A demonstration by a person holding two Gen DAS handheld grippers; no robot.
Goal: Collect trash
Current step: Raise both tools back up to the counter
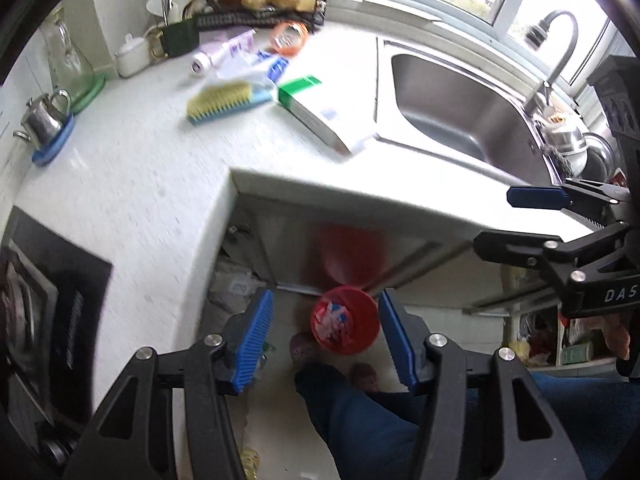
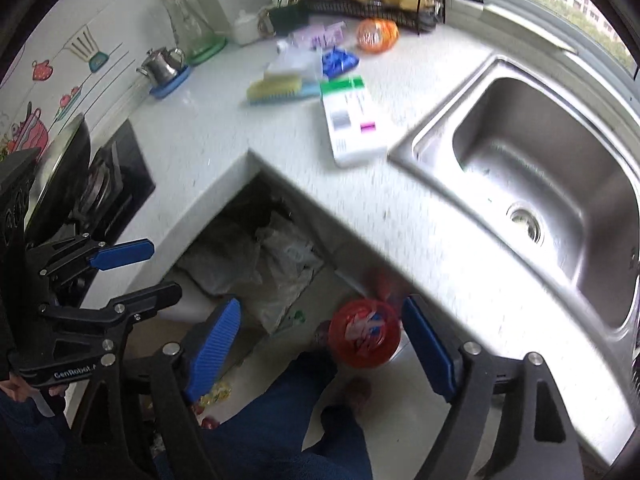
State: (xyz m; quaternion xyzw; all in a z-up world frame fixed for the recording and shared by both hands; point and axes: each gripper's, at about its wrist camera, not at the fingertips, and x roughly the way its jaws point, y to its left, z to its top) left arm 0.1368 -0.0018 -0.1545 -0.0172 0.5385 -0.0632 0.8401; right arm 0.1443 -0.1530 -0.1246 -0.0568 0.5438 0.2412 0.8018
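Both tongs hang with their blue pads apart and nothing between them: the left tongs (image 1: 326, 340) and the right tongs (image 2: 322, 348) each frame the red waste bin (image 1: 346, 320) on the floor below the worktop (image 1: 160, 168). The bin already holds crumpled red, white and blue wrappers, so a drop into it looks finished and the step in hand reads as the return to the worktop for more.

More candidates lie up there, at about twelve o'clock from the bin in the right wrist view: a long white carton with a green end (image 2: 352, 120), near the sink (image 2: 540, 168), a yellow-bristled scrub brush (image 2: 276, 88) (probably a keeper, not trash), a blue plastic piece (image 2: 340, 60), a lilac packet (image 2: 320, 36) and an orange-wrapped item (image 2: 378, 34).

The next move calls for lifting one pair of tongs over the worktop edge and closing across the carton's narrow width.

Legible writing is scarce: "DAS" shows on the right tongs' body in the left view, "GenRobot" on the left tongs' body in the right view. The carton's print is too blurred to read.
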